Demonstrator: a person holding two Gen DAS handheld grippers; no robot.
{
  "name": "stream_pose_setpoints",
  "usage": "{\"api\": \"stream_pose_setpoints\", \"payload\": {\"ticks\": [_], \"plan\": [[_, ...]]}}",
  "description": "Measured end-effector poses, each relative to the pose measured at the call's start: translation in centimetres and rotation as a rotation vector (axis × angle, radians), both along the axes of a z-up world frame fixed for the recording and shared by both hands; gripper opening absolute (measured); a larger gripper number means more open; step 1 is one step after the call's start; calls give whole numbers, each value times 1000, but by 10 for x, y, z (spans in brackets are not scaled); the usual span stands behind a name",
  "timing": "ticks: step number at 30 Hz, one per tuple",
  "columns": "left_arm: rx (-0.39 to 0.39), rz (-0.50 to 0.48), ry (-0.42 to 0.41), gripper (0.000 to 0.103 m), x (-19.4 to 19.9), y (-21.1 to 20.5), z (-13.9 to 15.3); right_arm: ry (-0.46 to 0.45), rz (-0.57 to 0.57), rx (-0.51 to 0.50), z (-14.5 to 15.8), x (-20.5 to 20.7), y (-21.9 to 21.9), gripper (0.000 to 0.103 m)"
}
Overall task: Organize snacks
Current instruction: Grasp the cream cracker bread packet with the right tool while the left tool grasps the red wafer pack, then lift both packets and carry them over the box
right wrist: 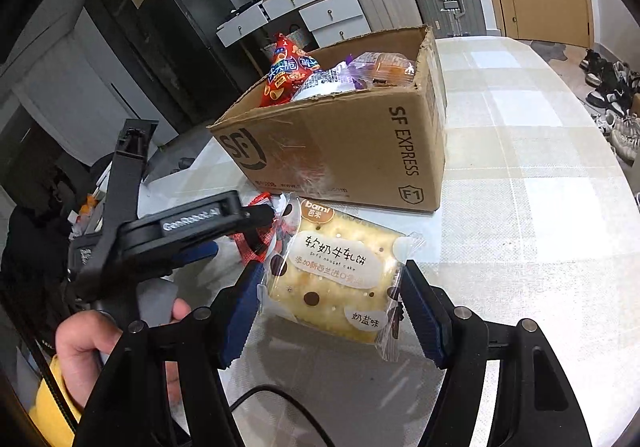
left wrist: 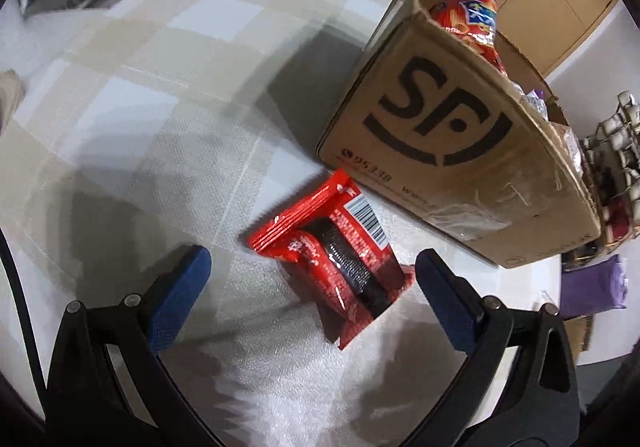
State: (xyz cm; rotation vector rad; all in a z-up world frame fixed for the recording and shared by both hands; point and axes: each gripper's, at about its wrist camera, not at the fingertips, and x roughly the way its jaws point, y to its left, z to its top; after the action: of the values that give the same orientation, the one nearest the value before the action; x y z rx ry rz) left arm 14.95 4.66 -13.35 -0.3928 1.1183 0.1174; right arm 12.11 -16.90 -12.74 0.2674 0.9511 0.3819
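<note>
**Snack transfer to box, two grippers**

Right gripper [right wrist: 334, 311] clasps the cracker packet [right wrist: 336, 279], box [right wrist: 340, 151] at twelve o'clock. Left gripper [left wrist: 312, 271], fingers spread, straddles the red packet [left wrist: 336, 255] on the table [left wrist: 160, 87]; next, closing on it.

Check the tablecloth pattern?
Tablecloth: pale checks, beige and white squares with a woven texture. Shows best in the right wrist view.

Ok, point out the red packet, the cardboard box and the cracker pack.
red packet [left wrist: 340, 251]: left wrist view, its middle
cardboard box [right wrist: 340, 151]: right wrist view, front wall
cracker pack [right wrist: 336, 275]: right wrist view, label centre
</note>
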Motion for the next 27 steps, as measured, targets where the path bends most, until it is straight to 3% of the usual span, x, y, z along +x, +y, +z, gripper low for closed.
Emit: {"api": "stream_pose_setpoints", "payload": {"ticks": [5,8,11,13,15,18,27], "plan": [[109,-22,-10,99,2,-20,-2,-4,8,3,2,-1,1,69],[110,-36,-27,92,1,-23,0,-7,11,-9,1,-2,3,69],[62,-79,-47,69,1,-20,4,0,8,-6,-1,-1,3,69],[21,-117,-48,47,1,-17,7,4,4,-5,-2,-1,3,69],[-32,-130,-51,40,1,-5,8,6,3,-8,-4,0,4,69],[-85,-140,-45,36,-2,12,8,9,5,-12,-6,0,6,69],[-83,-203,-125,34,-35,41,29,-10,26,-5,-5,0,15,69]]}}
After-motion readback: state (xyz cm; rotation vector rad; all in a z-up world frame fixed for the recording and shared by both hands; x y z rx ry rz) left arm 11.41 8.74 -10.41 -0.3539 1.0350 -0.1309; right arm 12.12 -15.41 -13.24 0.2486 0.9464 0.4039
